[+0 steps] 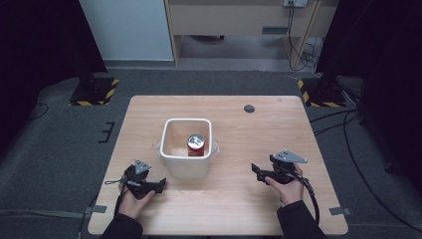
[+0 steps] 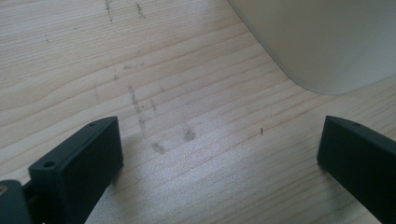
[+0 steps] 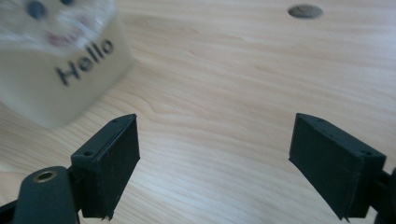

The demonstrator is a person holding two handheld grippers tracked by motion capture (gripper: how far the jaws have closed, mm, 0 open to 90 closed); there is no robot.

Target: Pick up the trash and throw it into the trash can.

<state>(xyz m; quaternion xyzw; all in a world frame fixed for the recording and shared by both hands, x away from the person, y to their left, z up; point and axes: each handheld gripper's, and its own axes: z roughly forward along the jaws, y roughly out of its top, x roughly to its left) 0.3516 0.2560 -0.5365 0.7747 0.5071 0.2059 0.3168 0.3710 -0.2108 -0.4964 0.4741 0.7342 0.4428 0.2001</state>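
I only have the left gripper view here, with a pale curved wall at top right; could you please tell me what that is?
Observer: It is a white bin mid-table, seen from the high view.
Operator: Thank you; is anything inside it?
Observer: Yes, a red can stands upright in it.
Operator: And where is the right gripper, please?
Observer: The right gripper sits right of the bin, apart from it, jaws open.
Operator: Any marking on the bin?
Observer: The right gripper view shows "Hello" printed on its side.
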